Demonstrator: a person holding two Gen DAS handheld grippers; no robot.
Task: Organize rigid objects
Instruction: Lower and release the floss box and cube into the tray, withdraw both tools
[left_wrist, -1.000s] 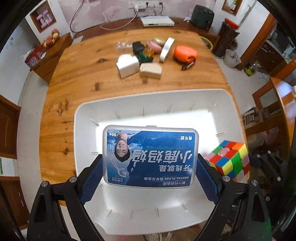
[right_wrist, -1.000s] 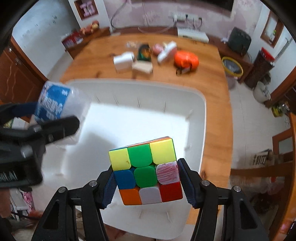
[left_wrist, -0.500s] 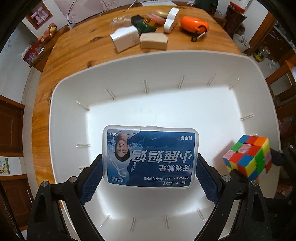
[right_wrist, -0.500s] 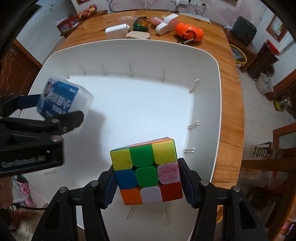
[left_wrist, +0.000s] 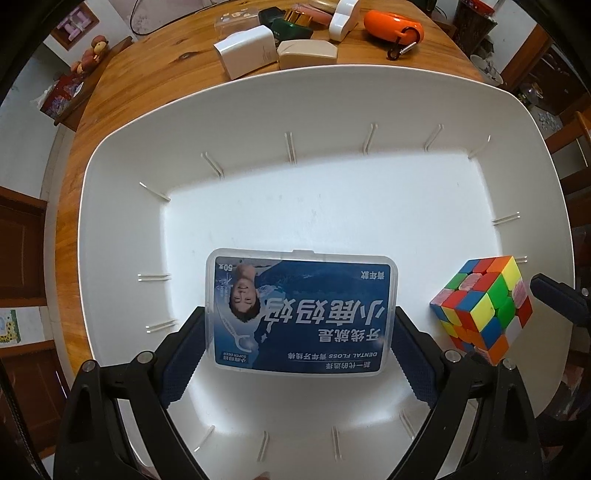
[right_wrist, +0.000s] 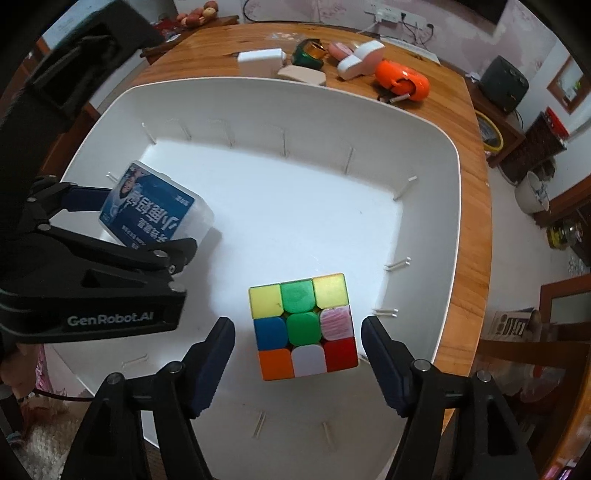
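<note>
Nearest, my left gripper (left_wrist: 301, 328): fingers clamped on the short ends of a clear dental floss box (left_wrist: 301, 314) with a blue label, held inside the white plastic bin (left_wrist: 258, 96) close to its floor; whether it touches the floor I cannot tell.

My right gripper (right_wrist: 297, 334): fingers opening, pads standing clear of the Rubik's cube (right_wrist: 303, 326) on both sides. The cube sits between them, in the right-hand part of the bin, well apart from the floss box.

The bin (right_wrist: 424, 129): deep, rounded corners, thin ribs along its inner walls; I see only these two items in it. It stands on a wooden worktop (left_wrist: 155, 62).

Beyond the bin's far rim, on the worktop, a loose cluster: a white box (left_wrist: 247, 51), a beige case (left_wrist: 306, 53) just beside it, a dark green case with a gold band (right_wrist: 310, 55), a white-and-pink item (right_wrist: 360, 59) I cannot identify, and an orange pouch with a metal clip (left_wrist: 393, 26).
</note>
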